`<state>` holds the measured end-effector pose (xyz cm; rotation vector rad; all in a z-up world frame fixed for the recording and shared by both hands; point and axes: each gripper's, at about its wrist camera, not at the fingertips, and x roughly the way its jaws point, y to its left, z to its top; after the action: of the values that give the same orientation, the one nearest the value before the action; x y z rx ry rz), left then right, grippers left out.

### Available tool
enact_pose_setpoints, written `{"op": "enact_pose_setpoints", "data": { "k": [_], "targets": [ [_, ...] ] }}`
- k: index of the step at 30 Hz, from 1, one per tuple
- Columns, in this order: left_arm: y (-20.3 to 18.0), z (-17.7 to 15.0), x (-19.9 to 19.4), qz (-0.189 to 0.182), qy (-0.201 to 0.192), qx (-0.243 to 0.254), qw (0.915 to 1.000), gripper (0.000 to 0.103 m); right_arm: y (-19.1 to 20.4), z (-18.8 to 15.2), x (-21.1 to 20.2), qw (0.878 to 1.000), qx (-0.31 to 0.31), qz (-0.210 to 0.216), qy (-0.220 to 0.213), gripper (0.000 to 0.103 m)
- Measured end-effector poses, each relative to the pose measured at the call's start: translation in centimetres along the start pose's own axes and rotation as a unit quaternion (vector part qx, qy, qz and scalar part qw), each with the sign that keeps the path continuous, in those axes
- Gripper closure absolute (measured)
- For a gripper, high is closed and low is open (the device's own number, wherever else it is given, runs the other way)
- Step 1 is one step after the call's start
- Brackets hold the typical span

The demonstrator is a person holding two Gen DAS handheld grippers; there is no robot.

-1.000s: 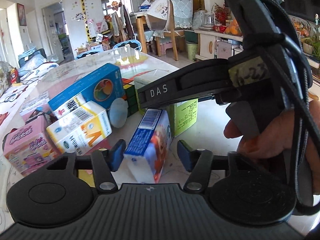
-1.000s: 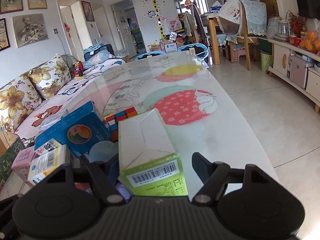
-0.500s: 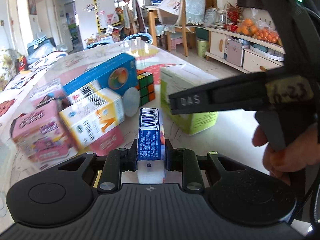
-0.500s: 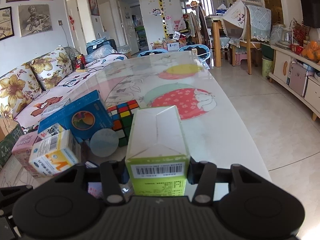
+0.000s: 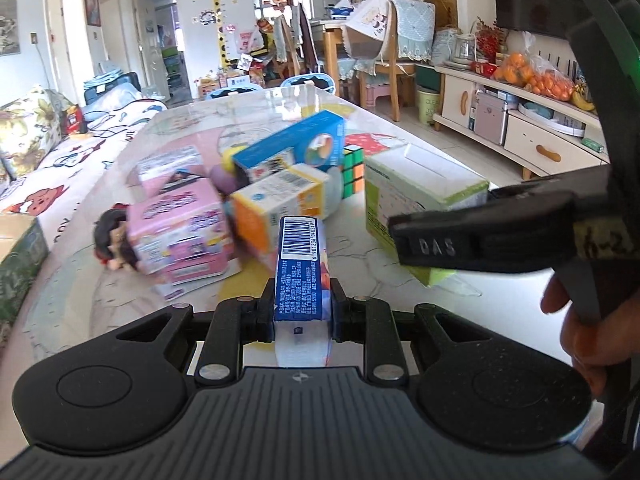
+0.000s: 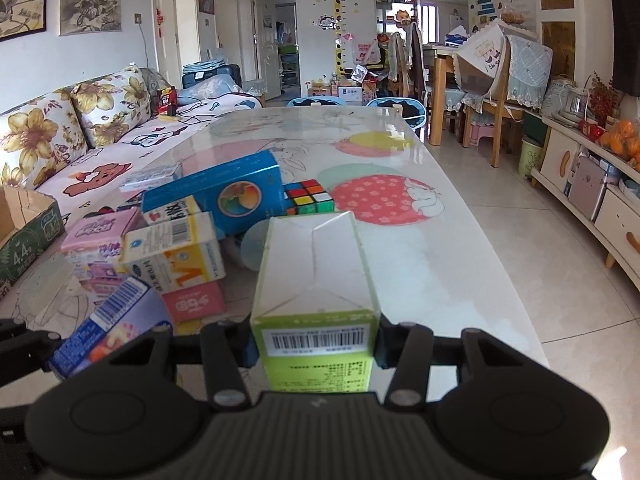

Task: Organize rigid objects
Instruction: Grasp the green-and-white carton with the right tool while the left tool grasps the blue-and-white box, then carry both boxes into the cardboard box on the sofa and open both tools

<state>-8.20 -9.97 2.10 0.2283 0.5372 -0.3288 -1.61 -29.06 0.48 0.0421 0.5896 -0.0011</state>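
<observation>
our left gripper [image 5: 302,306] has its fingers clamped on a blue carton [image 5: 301,264], held above the table [image 5: 400,280]. our right gripper [image 6: 314,346] grips a green box [image 6: 316,280] by its near end. pink box [image 5: 180,232], yellow carton [image 6: 172,254] and cube [image 6: 310,196] sit just left.

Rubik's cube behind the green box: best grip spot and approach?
Take the cube across its two side faces, coming down from above. It sits flat with its top face exposed, but the blue box crowds its left and the green box blocks a low frontal approach. Both grippers are full now: left on the carton, right on the green box.
</observation>
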Motion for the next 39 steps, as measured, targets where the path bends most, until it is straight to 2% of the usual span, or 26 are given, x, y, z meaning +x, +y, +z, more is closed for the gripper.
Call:
{"op": "enact_pose_setpoints", "data": {
  "k": [11, 21, 25, 32, 36, 39],
  "targets": [
    [1.1, 0.9, 1.2, 0.016, -0.024, -0.052, 0.9982, 0.075, 2.8, -1.1, -2.3, 1.0, -0.02, -0.012, -0.007, 0.053],
    [3.1, 2.9, 2.4, 0.045, -0.039, -0.099, 0.9933, 0.075, 7.2, -1.1, -3.8, 0.999, -0.041, 0.008, -0.014, 0.053],
    [4.5, 3.4, 3.0, 0.065, -0.041, -0.118, 0.99, 0.075, 9.5, -0.1, -3.9, 0.998, -0.052, 0.03, -0.018, 0.053],
    [7.9, 3.3, 3.3, 0.123, -0.051, -0.16, 0.9782, 0.075, 14.5, 1.8, -3.7, 0.993, -0.075, 0.084, -0.033, 0.053],
    [10.5, 3.3, 3.0, 0.167, -0.054, -0.19, 0.9659, 0.075, 18.1, 3.2, -3.1, 0.987, -0.097, 0.12, -0.046, 0.053],
    [12.8, 3.2, 2.8, 0.201, -0.053, -0.217, 0.9537, 0.075, 20.8, 4.5, -2.3, 0.981, -0.108, 0.151, -0.053, 0.053]
  ]
}}
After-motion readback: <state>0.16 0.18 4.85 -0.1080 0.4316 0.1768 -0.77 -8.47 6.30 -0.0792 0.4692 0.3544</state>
